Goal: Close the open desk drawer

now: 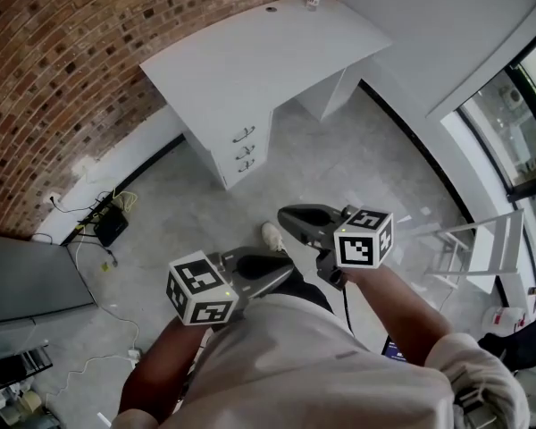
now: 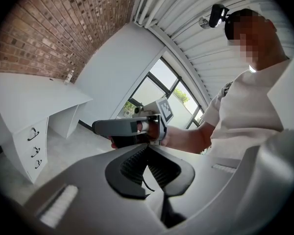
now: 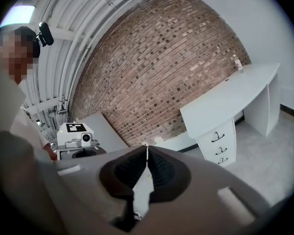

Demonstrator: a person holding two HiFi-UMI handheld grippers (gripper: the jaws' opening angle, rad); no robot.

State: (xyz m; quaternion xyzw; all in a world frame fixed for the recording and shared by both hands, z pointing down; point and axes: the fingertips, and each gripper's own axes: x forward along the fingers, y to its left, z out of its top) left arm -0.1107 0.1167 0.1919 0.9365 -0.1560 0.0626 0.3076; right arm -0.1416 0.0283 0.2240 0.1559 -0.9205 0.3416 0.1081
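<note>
Head view puts the desk (image 1: 250, 56) well ahead of us by the brick wall (image 1: 62, 70), its drawer stack (image 1: 243, 150) facing us; we cannot tell which drawer is open. The left gripper (image 1: 286, 271) and right gripper (image 1: 286, 214) hang by our body, jaws together on nothing. We should step close, then push squarely on the drawer front.

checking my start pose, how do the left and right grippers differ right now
The right gripper is held farther forward, nearer the desk; the left gripper sits closer to the person's torso. The right gripper's jaws point left, toward the brick wall; the left gripper's point right, toward the windows. Both are shut and empty.
</note>
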